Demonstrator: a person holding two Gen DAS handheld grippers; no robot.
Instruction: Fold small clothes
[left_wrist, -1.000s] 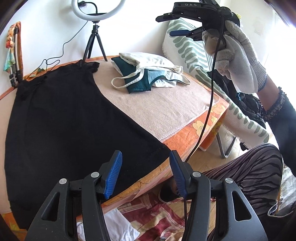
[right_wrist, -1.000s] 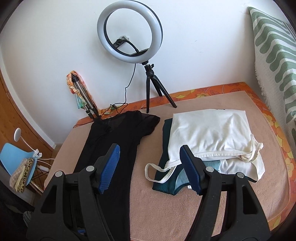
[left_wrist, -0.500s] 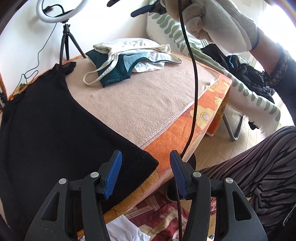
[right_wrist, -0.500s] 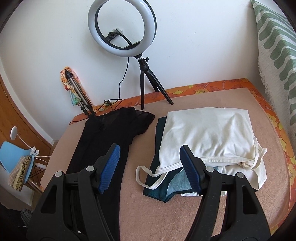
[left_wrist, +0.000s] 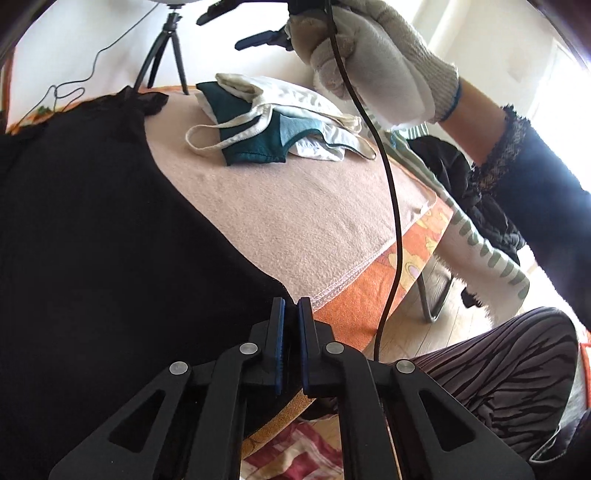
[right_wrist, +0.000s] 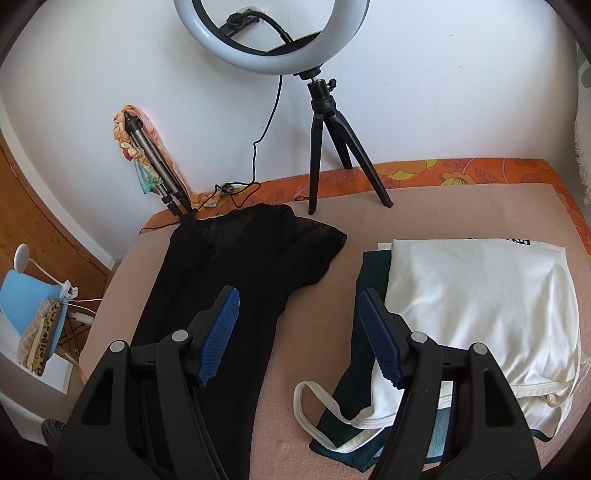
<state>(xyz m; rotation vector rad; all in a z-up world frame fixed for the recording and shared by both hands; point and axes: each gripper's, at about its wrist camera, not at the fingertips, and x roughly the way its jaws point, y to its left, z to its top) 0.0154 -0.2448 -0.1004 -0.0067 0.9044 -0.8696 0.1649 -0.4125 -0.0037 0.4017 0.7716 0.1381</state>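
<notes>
thin, limp black top (left_wrist: 92, 229); left hand-held gripper (left_wrist: 290, 314) just clenched on its tabletop-edge corner; right hand-held gripper (right_wrist: 299, 332) released.

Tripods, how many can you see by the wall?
2: the black tripod under the ring light, standing on the table, and a folded grey tripod leaning left of it.

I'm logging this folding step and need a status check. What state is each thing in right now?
Black garment: spread flat, unfolded, near corner pinched.
Left tongs: just closed, shut on the black garment's corner.
Right tongs: open, empty, above the cloth.
White top: folded, on the pile.
Teal garment: folded, under the white top.
Ring light: standing on its tripod.
</notes>
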